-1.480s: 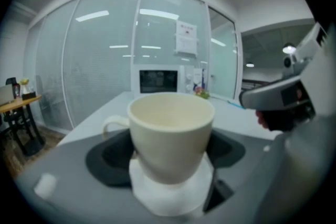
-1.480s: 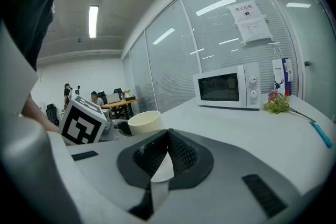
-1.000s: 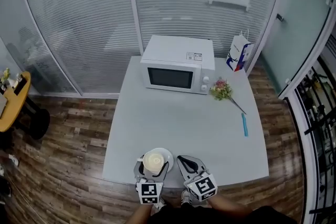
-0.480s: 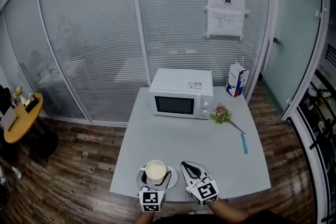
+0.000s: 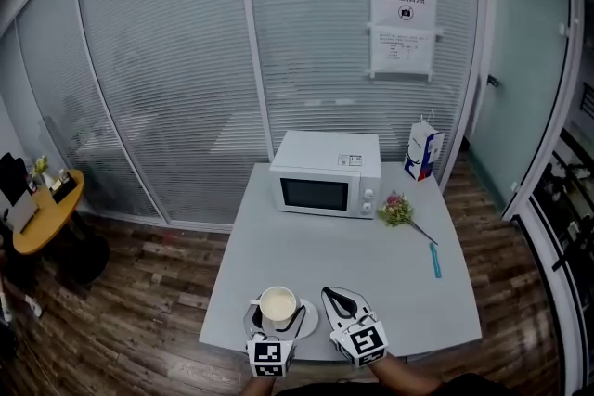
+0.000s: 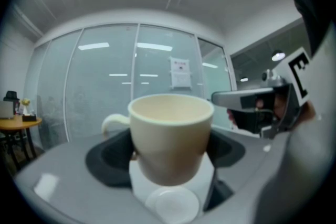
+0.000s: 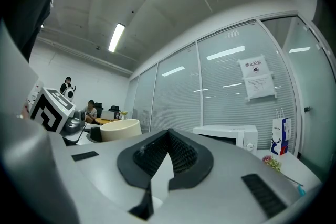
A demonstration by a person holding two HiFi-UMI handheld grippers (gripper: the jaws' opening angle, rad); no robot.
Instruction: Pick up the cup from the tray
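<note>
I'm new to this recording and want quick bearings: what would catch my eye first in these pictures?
A cream cup fills the left gripper view, clamped between the jaws of the left tool at the near edge of the grey table, by a white tray. The right tool is shut and empty beside it. At the table's far end stands a white microwave, with a small bunch of flowers to its right.

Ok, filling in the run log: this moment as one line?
left gripper: closed on cup | cup: above saucer, lift unclear | right gripper: shut, empty
</note>
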